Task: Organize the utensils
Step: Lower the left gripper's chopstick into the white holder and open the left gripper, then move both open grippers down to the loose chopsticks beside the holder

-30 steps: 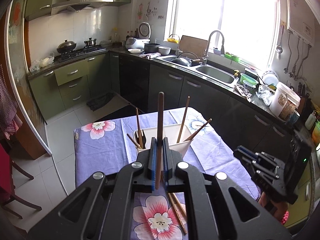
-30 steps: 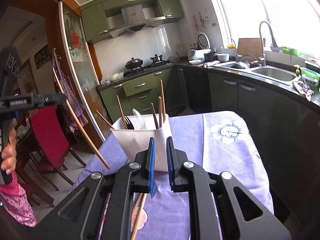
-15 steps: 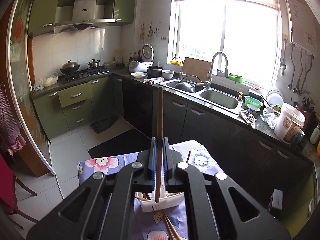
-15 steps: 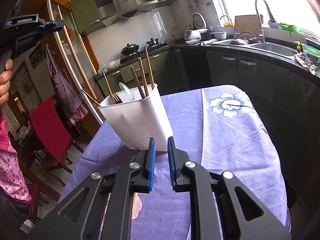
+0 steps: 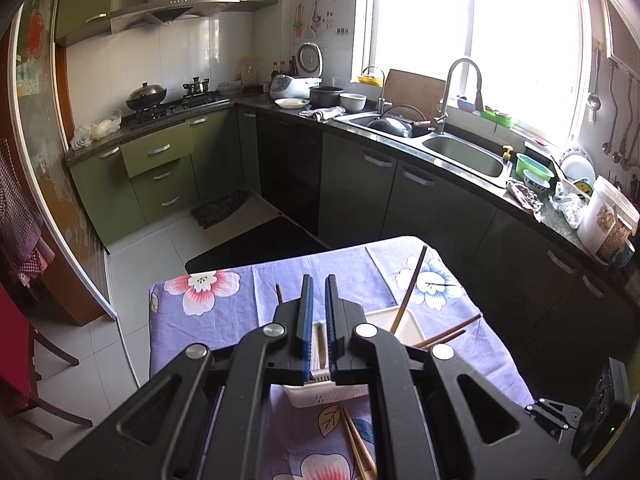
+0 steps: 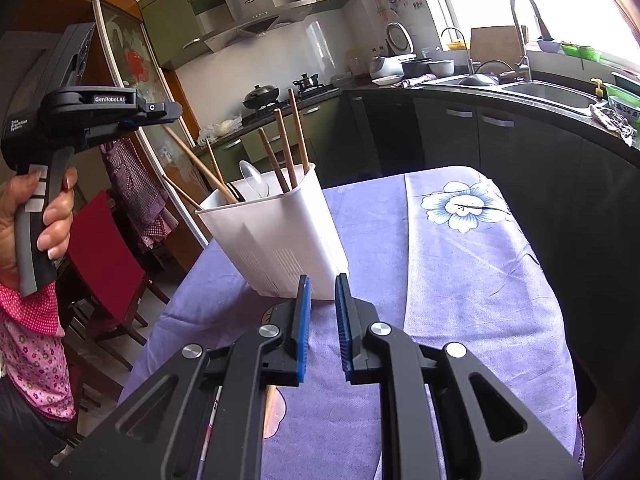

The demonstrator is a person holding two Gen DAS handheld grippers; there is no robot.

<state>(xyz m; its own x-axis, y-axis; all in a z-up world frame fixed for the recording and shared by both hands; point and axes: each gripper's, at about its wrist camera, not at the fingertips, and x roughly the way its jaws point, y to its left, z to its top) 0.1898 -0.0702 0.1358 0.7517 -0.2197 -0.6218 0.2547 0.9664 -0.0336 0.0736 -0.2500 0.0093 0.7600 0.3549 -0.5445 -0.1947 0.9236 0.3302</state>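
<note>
The left tongs (image 5: 317,284) stand spread with nothing between the blue pads, poised above the white utensil holder (image 5: 408,322), whose rim shows just past the fingertips toward 1 o'clock. In the right wrist view the same tongs (image 6: 160,110) hang in the air at 10 o'clock, gripped by the person's left hand (image 6: 30,216), above and to the left of the holder (image 6: 280,236). The right tongs (image 6: 323,288) are likewise spread and hold nothing, low over the purple flowered tablecloth (image 6: 460,280), with the holder just beyond their tips toward 11 o'clock. The holder stands upright on the table and carries several wooden chopsticks (image 6: 286,148), leaning at different angles, and a metal spoon (image 6: 254,178). In the left wrist view one chopstick (image 5: 410,286) leans out toward 1 o'clock, and a loose pair of chopsticks (image 5: 358,440) lies on the cloth at 6 o'clock, under the tongs' body.
</note>
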